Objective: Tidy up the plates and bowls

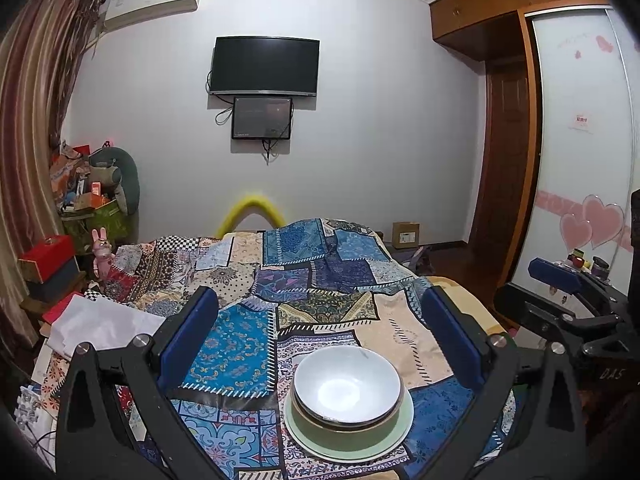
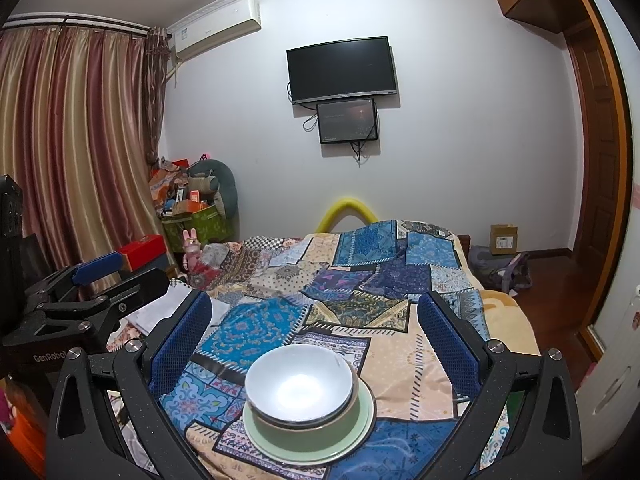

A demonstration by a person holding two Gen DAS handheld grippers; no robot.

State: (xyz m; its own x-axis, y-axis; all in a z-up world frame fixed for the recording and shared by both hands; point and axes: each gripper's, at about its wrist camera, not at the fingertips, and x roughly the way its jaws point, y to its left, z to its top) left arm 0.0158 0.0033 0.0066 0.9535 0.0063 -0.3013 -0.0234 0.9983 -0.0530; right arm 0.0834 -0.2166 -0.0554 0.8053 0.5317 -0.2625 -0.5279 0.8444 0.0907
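Two bowls [image 1: 347,386] nested on a green plate [image 1: 394,438] sit on the bed's patchwork quilt [image 1: 240,344], glazed, rigid, breakable (likely slippery), best taken by the rim; left gripper [image 1: 320,344] and right gripper [image 2: 316,344] both stand apart, empty.

Left black two-finger gripper with blue pads [image 1: 320,312] held level, jaws spread wide, nothing between fingers, right black blue-padded gripper [image 2: 314,312] likewise agape, empty
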